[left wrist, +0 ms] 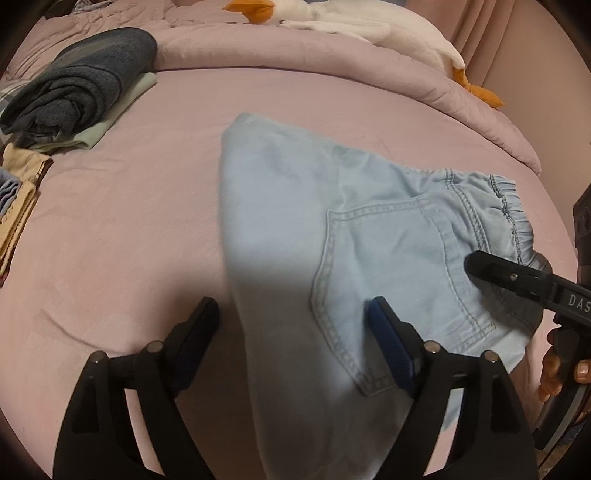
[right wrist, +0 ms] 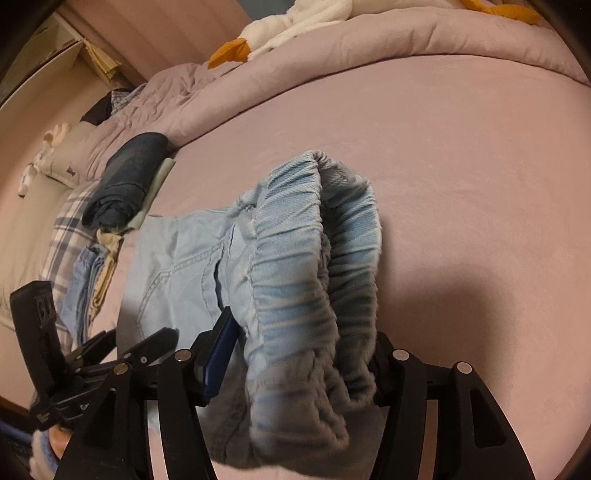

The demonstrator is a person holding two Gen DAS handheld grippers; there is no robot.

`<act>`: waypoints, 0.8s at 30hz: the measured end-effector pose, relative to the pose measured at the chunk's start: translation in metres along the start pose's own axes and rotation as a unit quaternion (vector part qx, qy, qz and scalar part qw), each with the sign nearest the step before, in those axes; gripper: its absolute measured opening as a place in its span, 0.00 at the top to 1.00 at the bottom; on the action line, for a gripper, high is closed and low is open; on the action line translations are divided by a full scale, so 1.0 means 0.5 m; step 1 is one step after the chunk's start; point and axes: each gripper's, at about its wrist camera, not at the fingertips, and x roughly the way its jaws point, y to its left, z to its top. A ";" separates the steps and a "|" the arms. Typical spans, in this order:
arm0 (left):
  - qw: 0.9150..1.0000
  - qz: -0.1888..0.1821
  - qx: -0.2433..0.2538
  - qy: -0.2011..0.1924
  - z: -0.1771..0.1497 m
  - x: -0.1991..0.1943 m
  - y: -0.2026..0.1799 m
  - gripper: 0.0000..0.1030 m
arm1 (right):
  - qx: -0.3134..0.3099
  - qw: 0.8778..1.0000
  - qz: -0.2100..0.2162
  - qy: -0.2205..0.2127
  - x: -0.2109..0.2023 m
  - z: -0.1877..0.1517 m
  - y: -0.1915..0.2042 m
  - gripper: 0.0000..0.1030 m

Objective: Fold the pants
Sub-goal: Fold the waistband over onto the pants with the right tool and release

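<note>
Blue-padded fingers (left wrist: 391,350) of the left tool (left wrist: 295,328) are seen spread wide, straddling the light blue pants (left wrist: 295,229), with the cloth lying between the two jaws and not pinched. The pants are spread on the pink bed (left wrist: 129,221), back pocket (left wrist: 388,266) uppermost and the elastic waistband (right wrist: 306,258) turned toward the right tool (right wrist: 299,354). In the right wrist view the waistband is seen bunched and lifted between the jaws of the right tool, which are closed upon it. A folded dark garment (left wrist: 81,81) is stacked on a pale green one at the far left of the bed. A white plush bird (left wrist: 343,26) is laid on the rolled duvet (left wrist: 295,55) behind.
</note>
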 end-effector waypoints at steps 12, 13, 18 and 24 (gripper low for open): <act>1.000 0.003 0.000 -0.001 -0.040 -0.034 0.012 0.19 | 0.000 1.000 -0.015 0.004 -0.033 -0.029 -0.016 0.36; 1.000 0.003 0.000 0.000 -0.045 -0.038 0.014 0.19 | -0.001 1.000 -0.017 0.003 -0.037 -0.031 -0.014 0.36; 1.000 0.009 0.008 0.004 -0.077 -0.050 0.013 0.17 | -0.019 0.999 -0.037 -0.002 -0.051 -0.048 0.000 0.36; 1.000 0.015 0.004 0.000 -0.088 -0.050 0.011 0.16 | -0.025 0.998 -0.055 0.004 -0.028 -0.050 -0.002 0.36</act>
